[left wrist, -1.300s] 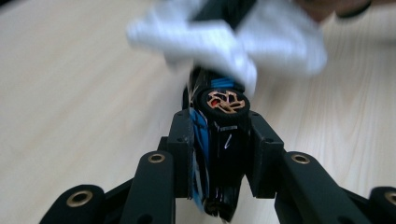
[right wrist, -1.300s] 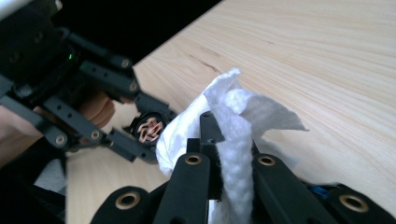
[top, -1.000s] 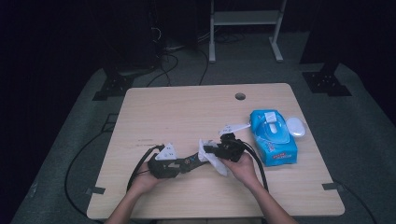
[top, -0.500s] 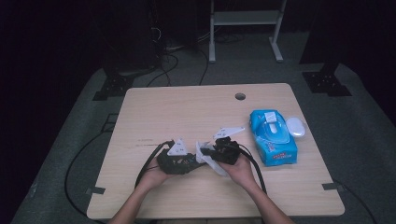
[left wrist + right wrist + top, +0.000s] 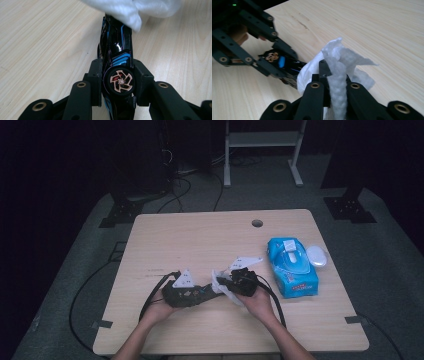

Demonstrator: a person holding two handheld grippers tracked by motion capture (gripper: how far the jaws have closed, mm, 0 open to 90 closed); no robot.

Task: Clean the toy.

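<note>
A black toy car held in one hand-held gripper, a white wipe in the other, near the table's front edge.

The left hand-held gripper (image 5: 117, 82) is clamped on the black toy car (image 5: 116, 47) with blue stripes and a copper-spoked wheel; the car's far end lies under the white wipe (image 5: 337, 65). The right hand-held gripper (image 5: 335, 75) pinches that wipe between its narrow jaws and presses it to the car. Both meet over the table (image 5: 200, 235) toward the middle of its front edge. A blue pack of wipes (image 5: 291, 265) lies near the right edge, with a white oval object (image 5: 316, 255) just beside it; the pack's printing is too small to read.
</note>
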